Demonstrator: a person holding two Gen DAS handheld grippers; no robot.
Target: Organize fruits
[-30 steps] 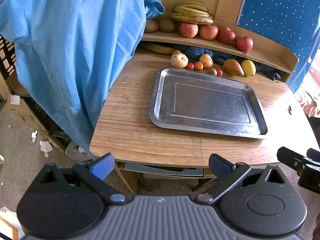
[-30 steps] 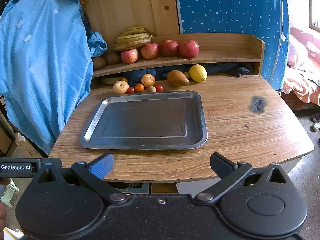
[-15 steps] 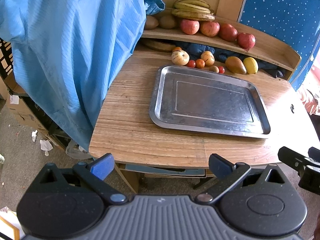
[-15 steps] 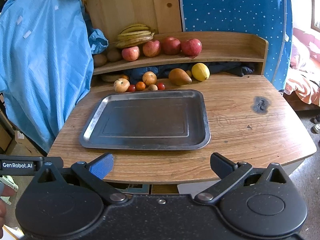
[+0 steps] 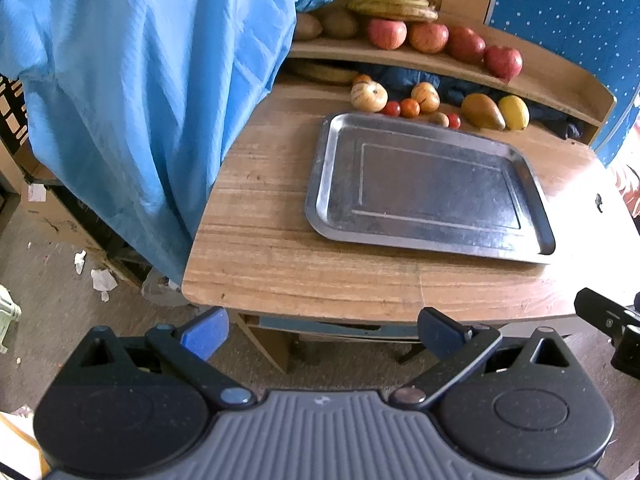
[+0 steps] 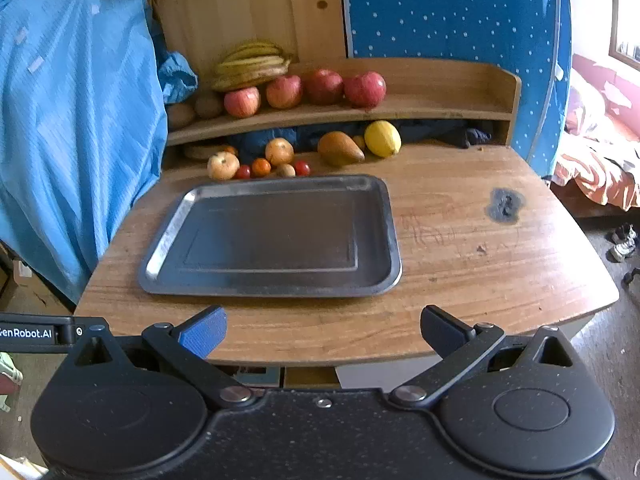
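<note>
Off the near edge of the bench [image 6: 460, 248] we hold both tongs, left [image 5: 320, 334] and right [image 6: 320, 330], spread wide, gripping nothing, well short of any fruit. Tray [image 6: 192, 208] sits bare mid-bench, likely the sorting target. Fruit lines its far rim: pear [image 6: 339, 149], lemon [image 6: 383, 139], small tomatoes [image 6: 302, 167]. Red apples [image 6: 365, 89] and bananas [image 6: 252, 65] sit on the shelf [image 6: 440, 106].

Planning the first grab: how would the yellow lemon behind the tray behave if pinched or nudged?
The lemon looks rounded and smooth-skinned, so it would probably roll if nudged. It seems firm enough for a pinch, though the fingers might slip. The pear sits close beside it and could get bumped.
</note>
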